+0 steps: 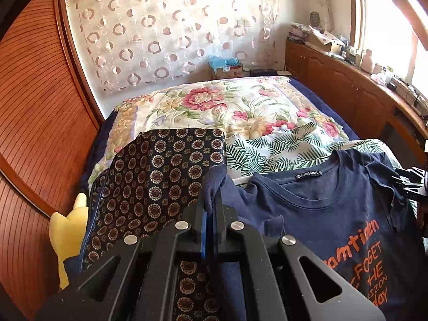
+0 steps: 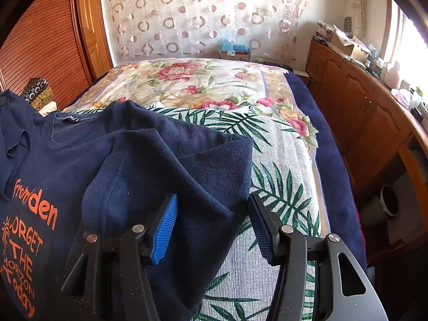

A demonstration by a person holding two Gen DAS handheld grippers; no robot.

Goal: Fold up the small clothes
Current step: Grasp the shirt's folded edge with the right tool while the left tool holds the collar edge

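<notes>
Because a fold needs a corner to carry, the left gripper (image 1: 212, 200) has its jaws closed tight on the edge of the navy T-shirt (image 1: 329, 214), a bunched sleeve tip standing up out of the pinch at about 12 o'clock from the fingers. At 9 o'clock of that gripper lies a dark patterned cloth (image 1: 160, 182) with round medallions, and past it a yellow soft toy (image 1: 67, 232) against the wooden wardrobe, both clear of the work. The shirt itself lies front up on the palm-leaf blanket (image 2: 281, 176), orange lettering showing and collar toward 12 o'clock, apparently spread so the sleeves can come inward. In the right wrist view, the right gripper (image 2: 214, 227) stands with its jaws apart, astride the other sleeve: the blue left pad (image 2: 164, 230) seems to rest on the cloth while the right finger sits over the blanket at 3 o'clock. Nothing is clamped there, so that side probably waits its turn.
</notes>
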